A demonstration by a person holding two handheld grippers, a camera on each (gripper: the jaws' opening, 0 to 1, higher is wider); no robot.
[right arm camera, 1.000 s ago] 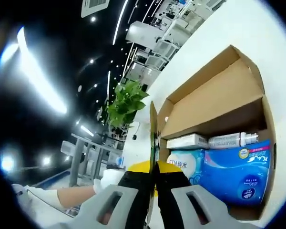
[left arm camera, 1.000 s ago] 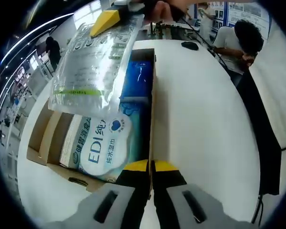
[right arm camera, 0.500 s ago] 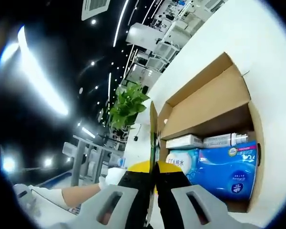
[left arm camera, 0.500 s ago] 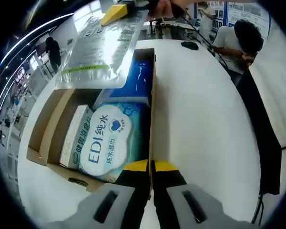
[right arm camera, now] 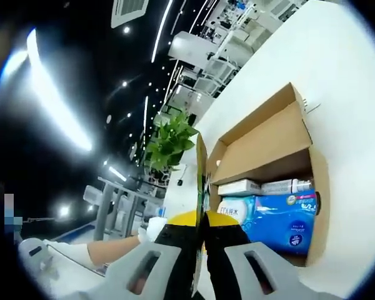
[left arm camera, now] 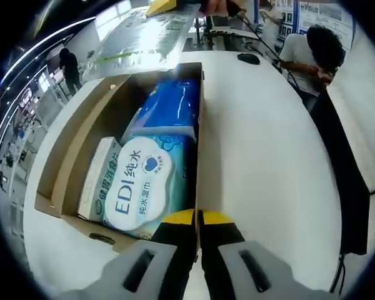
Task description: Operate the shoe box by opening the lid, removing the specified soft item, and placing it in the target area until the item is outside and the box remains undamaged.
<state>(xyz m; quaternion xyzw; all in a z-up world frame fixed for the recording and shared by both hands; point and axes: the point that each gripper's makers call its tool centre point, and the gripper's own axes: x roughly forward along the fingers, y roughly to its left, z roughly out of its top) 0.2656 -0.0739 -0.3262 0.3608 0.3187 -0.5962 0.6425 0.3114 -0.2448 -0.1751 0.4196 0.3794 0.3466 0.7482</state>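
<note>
Pinched edge-on between the right gripper (right arm camera: 200,220) jaws, the clear pouch (left arm camera: 151,39) hangs above the open box (right arm camera: 269,140); it could slip back in, while the closed left gripper (left arm camera: 197,217) clamps the wall.

I see a white round table (left arm camera: 269,156) under everything, its bare top running far to the right in the left gripper view. A small dark object (left arm camera: 249,59) lies on it near the far edge. Beyond that edge a person in a white top (left arm camera: 300,50) sits with head bowed. Further left, in the background, another person in dark clothes (left arm camera: 69,65) stands in the hall. In the right gripper view I see a green leafy plant (right arm camera: 169,140) beyond the table, with long ceiling light strips (right arm camera: 56,94) glowing above it.
</note>
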